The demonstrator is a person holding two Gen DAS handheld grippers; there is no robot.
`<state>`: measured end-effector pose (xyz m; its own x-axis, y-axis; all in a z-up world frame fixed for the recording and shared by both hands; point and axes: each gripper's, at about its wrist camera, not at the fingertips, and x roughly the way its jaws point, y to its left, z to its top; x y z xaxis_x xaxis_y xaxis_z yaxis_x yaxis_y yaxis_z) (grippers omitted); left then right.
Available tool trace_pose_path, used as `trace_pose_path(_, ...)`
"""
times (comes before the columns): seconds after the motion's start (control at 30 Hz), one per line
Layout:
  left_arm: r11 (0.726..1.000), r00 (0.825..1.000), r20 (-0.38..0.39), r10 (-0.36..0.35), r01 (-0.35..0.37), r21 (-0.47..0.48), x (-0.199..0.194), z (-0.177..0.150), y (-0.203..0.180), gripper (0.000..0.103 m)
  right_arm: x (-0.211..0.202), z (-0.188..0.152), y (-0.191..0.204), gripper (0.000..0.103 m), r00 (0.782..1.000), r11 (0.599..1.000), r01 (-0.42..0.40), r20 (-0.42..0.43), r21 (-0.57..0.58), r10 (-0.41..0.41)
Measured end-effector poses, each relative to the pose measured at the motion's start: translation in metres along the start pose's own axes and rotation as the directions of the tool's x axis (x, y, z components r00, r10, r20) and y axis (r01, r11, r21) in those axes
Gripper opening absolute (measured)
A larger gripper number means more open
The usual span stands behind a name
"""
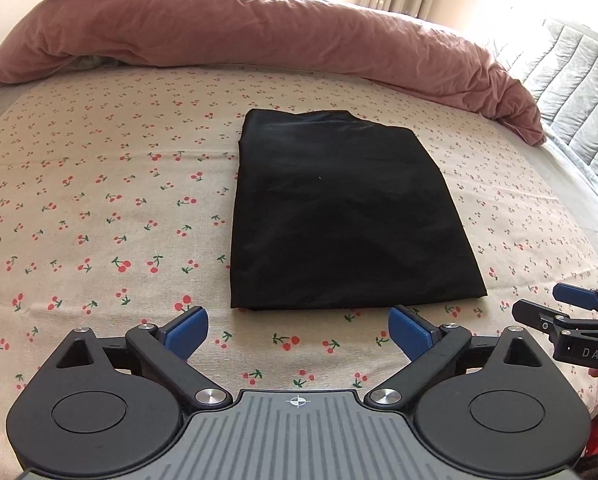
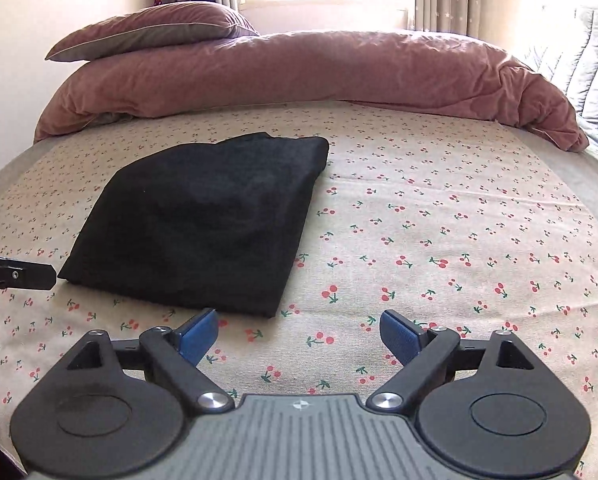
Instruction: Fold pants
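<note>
black folded fabric pants [image 1: 339,216] flat mid-frame on cherry-print bedsheet [image 1: 99,208], left gripper [image 1: 298,330] and right gripper [image 2: 299,334] both spread apart, holding nothing

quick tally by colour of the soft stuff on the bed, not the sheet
black: 1, the folded pants
dusty pink: 2, the duvet and the pillow on it
total: 3
</note>
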<state>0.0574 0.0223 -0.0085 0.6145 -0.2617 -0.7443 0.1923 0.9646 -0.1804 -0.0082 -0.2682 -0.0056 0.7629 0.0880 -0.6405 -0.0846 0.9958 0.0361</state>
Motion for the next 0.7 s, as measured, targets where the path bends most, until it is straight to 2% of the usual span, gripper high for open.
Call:
trace_pose_path(0.27,0.999,0.998,0.039,0.039,-0.038,-0.027,-0.015,-0.005,-0.002,0.103,-0.006,0.001,0.001,0.099,1.0,0.996,-0.011,-0.002,0.084,0.012)
trace_pose_path(0.53,0.993,0.995,0.021,0.102,-0.101,-0.054,-0.016,-0.007,0.005,0.103,-0.005,0.004,0.009,0.101,1.0,0.997,0.01,0.01,0.077,-0.011)
trace_pose_path(0.7,0.987,0.988,0.02,0.156,-0.155,-0.052,-0.017,-0.009,0.008,0.103,-0.004,0.006,0.012,0.102,1.0,0.993,0.008,-0.005,0.117,-0.008)
